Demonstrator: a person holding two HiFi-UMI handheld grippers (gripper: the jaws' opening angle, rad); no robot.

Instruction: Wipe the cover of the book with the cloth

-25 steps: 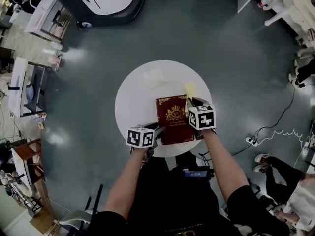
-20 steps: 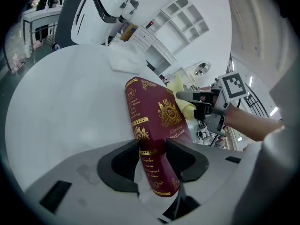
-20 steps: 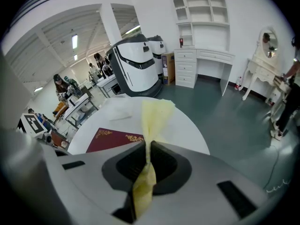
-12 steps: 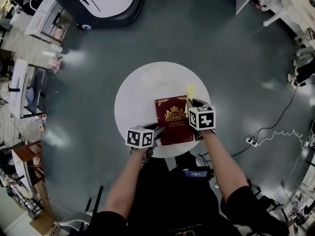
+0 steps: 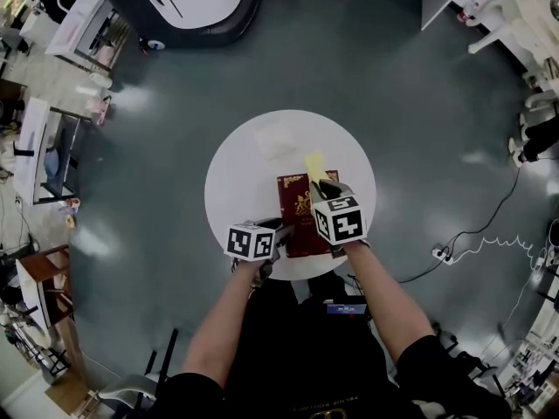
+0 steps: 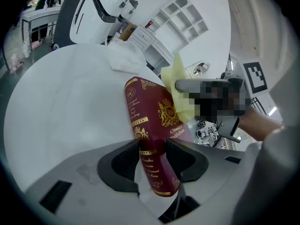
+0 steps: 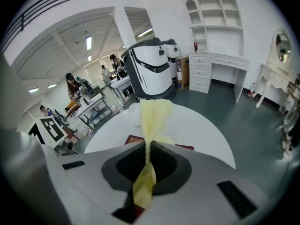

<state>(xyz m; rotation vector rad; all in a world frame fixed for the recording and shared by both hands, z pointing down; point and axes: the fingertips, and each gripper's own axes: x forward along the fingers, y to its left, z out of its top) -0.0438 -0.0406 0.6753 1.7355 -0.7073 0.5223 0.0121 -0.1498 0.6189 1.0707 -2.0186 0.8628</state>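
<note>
Right gripper (image 5: 323, 186), clenching cloth (image 5: 314, 162), shifted left over book (image 5: 295, 225); left gripper (image 5: 278, 234) clamps it.

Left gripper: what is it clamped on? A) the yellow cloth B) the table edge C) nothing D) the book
D: the left gripper is shut on the near end of the book; the cloth is in the right gripper.
</note>
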